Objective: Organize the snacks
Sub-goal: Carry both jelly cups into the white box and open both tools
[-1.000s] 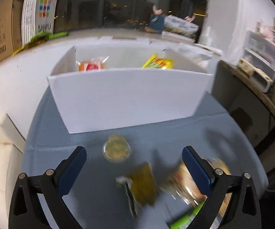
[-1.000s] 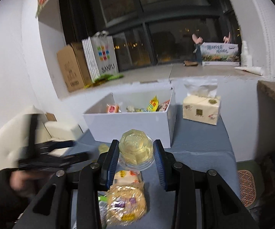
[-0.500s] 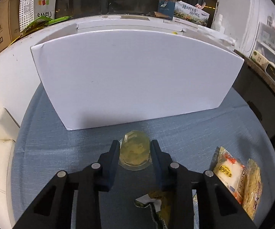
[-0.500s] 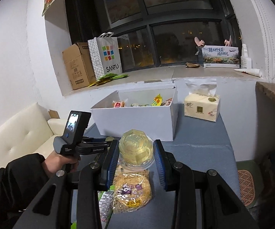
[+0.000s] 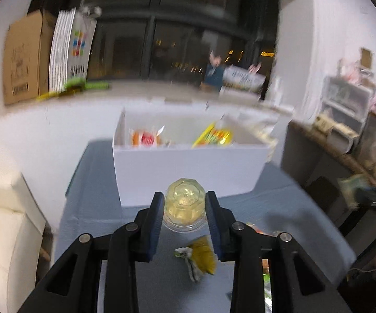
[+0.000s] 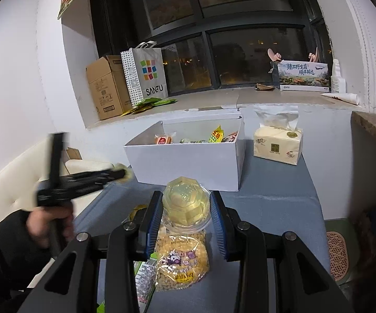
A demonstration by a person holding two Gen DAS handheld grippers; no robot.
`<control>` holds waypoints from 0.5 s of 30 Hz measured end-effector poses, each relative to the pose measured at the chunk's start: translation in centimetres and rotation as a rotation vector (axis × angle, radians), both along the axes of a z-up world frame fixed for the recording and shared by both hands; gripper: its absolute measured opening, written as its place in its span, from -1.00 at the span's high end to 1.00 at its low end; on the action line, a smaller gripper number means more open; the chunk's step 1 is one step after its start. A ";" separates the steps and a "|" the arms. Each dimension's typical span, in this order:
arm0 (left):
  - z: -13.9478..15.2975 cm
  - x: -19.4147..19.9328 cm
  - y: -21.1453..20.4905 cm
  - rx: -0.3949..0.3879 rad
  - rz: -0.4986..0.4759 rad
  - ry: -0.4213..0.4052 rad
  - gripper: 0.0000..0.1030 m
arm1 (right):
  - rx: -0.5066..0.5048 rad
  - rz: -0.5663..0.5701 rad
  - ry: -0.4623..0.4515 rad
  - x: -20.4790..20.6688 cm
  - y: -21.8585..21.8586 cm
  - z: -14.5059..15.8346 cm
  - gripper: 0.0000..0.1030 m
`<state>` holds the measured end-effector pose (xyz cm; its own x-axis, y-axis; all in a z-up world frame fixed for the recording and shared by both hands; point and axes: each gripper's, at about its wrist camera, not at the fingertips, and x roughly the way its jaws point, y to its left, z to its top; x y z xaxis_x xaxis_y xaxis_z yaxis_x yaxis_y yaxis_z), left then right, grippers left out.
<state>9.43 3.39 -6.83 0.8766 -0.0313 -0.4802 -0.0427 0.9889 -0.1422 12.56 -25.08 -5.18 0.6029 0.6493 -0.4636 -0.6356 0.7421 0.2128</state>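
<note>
A jelly cup (image 5: 184, 203) is held between the closed jaws of the left gripper (image 5: 184, 208), lifted above the blue table (image 5: 91, 198) just in front of the white box (image 5: 188, 168). A second jelly cup (image 6: 185, 203) is clamped likewise in the right gripper (image 6: 186, 208), above a bag of corn snacks (image 6: 181, 258) near the table's near edge. The carrying step appears to be in hand; next, each cup would need to be raised over the box's front wall and released among the packets inside. The left view is smeared by motion, so the box contents are hard to read. The table's near edge is hidden behind the gripper frames.
</note>
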 end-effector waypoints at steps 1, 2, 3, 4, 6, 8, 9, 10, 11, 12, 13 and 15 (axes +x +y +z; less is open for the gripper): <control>0.7 -0.3 -0.1 -0.001 -0.005 -0.011 0.31 | 0.003 0.009 0.003 0.2 0.2 0.1 0.23; 1.4 -0.5 0.0 -0.009 -0.010 -0.022 0.31 | 0.007 0.021 0.007 0.6 0.4 0.2 0.23; 2.5 -0.5 0.3 -0.028 -0.023 -0.043 0.31 | 0.008 0.031 0.010 0.9 0.7 0.3 0.23; 3.2 -0.2 0.4 -0.033 -0.028 -0.056 0.31 | 0.008 0.043 0.016 1.6 1.2 0.5 0.23; 5.0 1.1 1.1 -0.027 -0.031 -0.095 0.31 | 0.030 0.066 0.029 3.1 2.0 1.2 0.23; 6.2 2.7 1.7 -0.021 -0.031 -0.118 0.31 | 0.034 0.077 0.027 5.1 3.3 2.4 0.23; 6.8 4.1 2.3 -0.020 -0.031 -0.122 0.31 | 0.034 0.086 0.017 6.5 4.3 3.3 0.23; 7.2 5.3 2.7 -0.017 -0.029 -0.121 0.31 | 0.038 0.093 0.018 7.8 5.1 3.9 0.23; 7.4 6.9 3.1 -0.014 -0.028 -0.119 0.31 | 0.038 0.092 0.018 8.8 5.8 4.4 0.23; 7.6 8.9 3.7 -0.007 -0.020 -0.112 0.31 | 0.034 0.097 0.019 10.3 6.8 5.0 0.23; 7.7 10.3 4.0 -0.002 -0.013 -0.103 0.31 | 0.029 0.102 0.024 11.7 7.8 5.5 0.23; 7.7 13.6 5.0 -0.013 -0.007 -0.078 0.31 | 0.015 0.104 0.050 14.9 9.9 6.1 0.23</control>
